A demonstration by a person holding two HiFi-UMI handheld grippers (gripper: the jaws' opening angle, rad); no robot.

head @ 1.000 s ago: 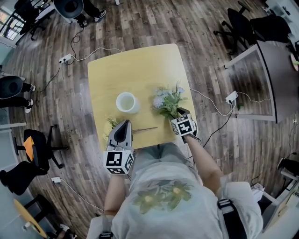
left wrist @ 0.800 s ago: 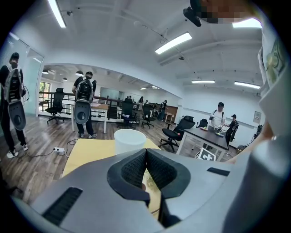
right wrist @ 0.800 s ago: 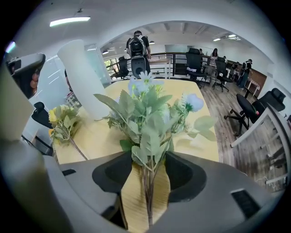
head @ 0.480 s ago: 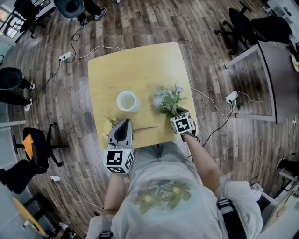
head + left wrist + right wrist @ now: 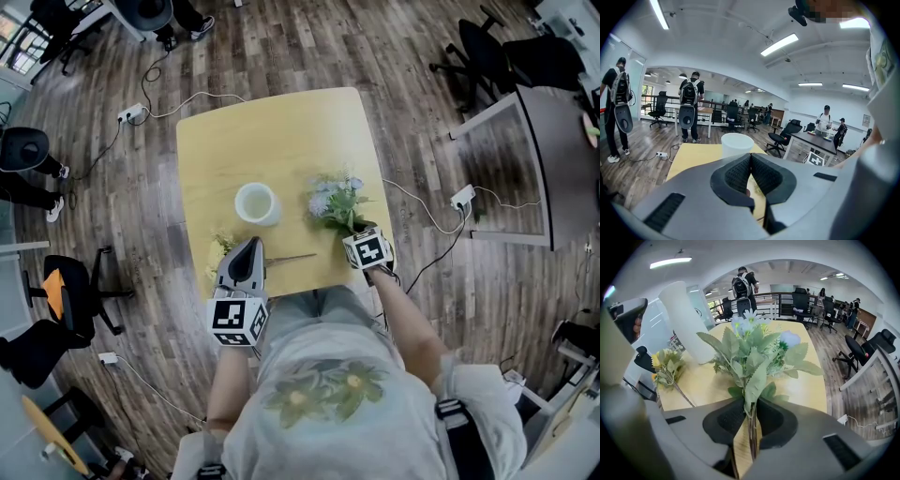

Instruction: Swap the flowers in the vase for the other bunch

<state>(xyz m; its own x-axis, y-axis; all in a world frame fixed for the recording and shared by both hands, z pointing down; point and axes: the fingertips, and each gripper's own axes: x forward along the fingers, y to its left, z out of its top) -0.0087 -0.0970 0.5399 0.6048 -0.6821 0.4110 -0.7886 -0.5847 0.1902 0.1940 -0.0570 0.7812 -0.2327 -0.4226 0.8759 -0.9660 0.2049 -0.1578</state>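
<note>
Currently the right gripper (image 5: 751, 427), jaws just closing, clamps the blue bunch (image 5: 752, 352) by its stems for vase (image 5: 255, 204) insertion. The left gripper (image 5: 750, 161) sits closed, empty.

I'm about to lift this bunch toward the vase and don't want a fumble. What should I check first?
1. Hold: the right tool is closed on the stems of the blue bunch: ok. Its jaws have just been closing, with the stems between them.
2. Firm enough to lift: cannot tell.
3. Target: the vase is upright and empty: ok.
4. Old flowers: the yellow bunch is out of the vase and lies on the table: ok.
5. Other hand: the left tool is shut, empty and apart from the vase: ok.
</note>
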